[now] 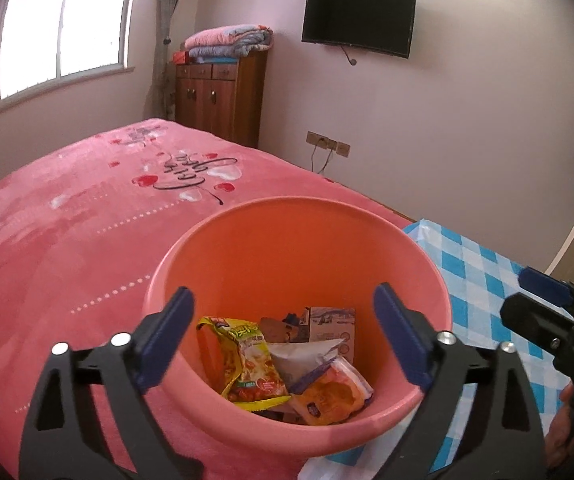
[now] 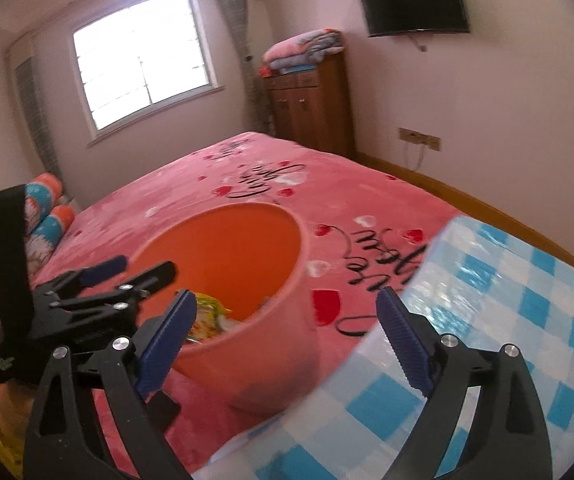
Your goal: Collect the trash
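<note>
**Both grippers spread over a filled bin**

On the pink bedspread (image 1: 67, 240) stands the orange bin (image 1: 287, 248), wrappers (image 1: 255, 364) heaped at its bottom — trash already collected, by the look of it. The left gripper (image 1: 285, 340) hangs over the bin's mouth, jaws wide, nothing between them; that fits a drop. The right gripper (image 2: 287, 336) is likewise spread and empty, just beside the bin, above a blue checked cloth (image 2: 507, 320). Around them is a bedroom — window (image 1: 63, 28), wooden cabinet (image 1: 219, 96), wall television (image 1: 359, 20).

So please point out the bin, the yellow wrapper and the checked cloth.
bin (image 1: 271, 240): left wrist view, inner back wall.
yellow wrapper (image 1: 253, 364): left wrist view, middle of its front.
checked cloth (image 2: 519, 320): right wrist view, top surface.
</note>
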`<state>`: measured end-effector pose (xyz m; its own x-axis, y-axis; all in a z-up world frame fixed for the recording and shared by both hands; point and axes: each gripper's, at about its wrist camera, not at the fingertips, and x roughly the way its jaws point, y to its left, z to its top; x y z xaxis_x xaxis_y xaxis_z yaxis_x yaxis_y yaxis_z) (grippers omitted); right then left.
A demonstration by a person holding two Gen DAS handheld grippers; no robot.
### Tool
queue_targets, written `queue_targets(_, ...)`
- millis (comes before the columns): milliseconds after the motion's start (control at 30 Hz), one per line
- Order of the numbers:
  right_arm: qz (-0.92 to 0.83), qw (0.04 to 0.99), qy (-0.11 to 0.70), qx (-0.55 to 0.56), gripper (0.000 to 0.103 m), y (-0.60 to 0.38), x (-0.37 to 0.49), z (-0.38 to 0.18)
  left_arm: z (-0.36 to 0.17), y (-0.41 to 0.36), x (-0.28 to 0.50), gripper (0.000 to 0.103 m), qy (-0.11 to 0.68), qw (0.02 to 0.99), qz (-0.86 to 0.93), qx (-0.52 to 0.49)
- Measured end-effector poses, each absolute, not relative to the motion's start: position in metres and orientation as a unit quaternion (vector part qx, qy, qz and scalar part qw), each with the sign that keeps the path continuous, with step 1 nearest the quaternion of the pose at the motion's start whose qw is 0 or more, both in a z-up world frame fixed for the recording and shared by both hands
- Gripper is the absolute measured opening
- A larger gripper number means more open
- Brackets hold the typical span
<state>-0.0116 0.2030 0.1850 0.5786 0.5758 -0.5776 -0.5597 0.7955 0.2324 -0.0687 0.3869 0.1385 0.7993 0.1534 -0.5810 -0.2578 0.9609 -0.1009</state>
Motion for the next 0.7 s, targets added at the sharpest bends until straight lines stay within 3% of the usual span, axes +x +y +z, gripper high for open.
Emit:
queue_targets(200,0.286,0.897,0.337,0.027,0.090,0.174,-0.017,0.173,0.145,0.365,-0.074,0.099,0.281,0.953,0.100,-0.059)
queue_targets(700,0.228,0.922,0.311,0.030,0.093,0.122,-0.044,0.166,0.157,0.319,-0.079,0.099,0.256,0.964,0.067,-0.035)
